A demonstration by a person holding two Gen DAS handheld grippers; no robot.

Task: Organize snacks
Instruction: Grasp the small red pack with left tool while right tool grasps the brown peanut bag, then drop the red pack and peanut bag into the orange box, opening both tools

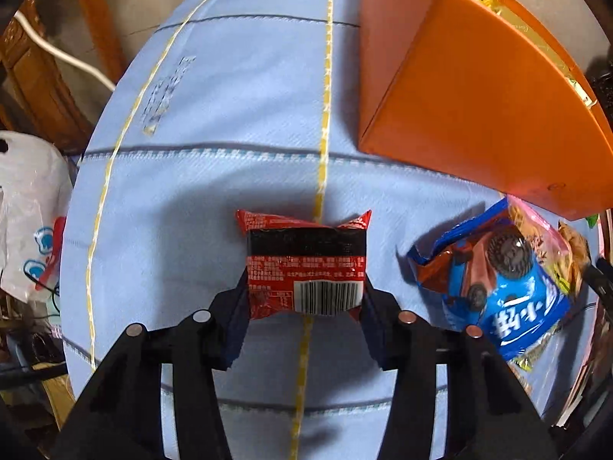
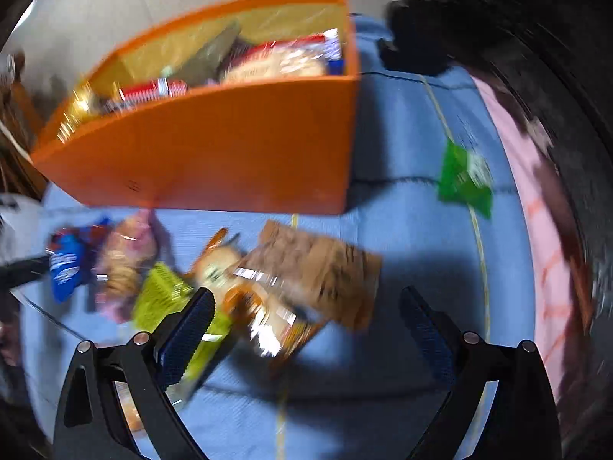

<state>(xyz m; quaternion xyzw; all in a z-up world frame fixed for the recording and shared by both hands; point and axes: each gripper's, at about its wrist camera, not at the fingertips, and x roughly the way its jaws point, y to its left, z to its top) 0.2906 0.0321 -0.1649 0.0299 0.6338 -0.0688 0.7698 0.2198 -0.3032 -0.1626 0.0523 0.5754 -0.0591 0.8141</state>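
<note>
Left tool (image 1: 304, 291) pinching red snack pack (image 1: 304, 268); right tool (image 2: 306, 322) spread above blue cloth (image 2: 402, 237).

red packet (image 1: 304, 268): glossy film | tablecloth (image 1: 237, 115): woven cloth | orange box (image 1: 459, 88): matt, perhaps cardboard

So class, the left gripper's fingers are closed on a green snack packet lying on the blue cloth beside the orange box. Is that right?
Not quite: the packet in the left gripper is red and black, not green, as the left wrist view shows. It does lie on the blue cloth near the orange box.
</note>
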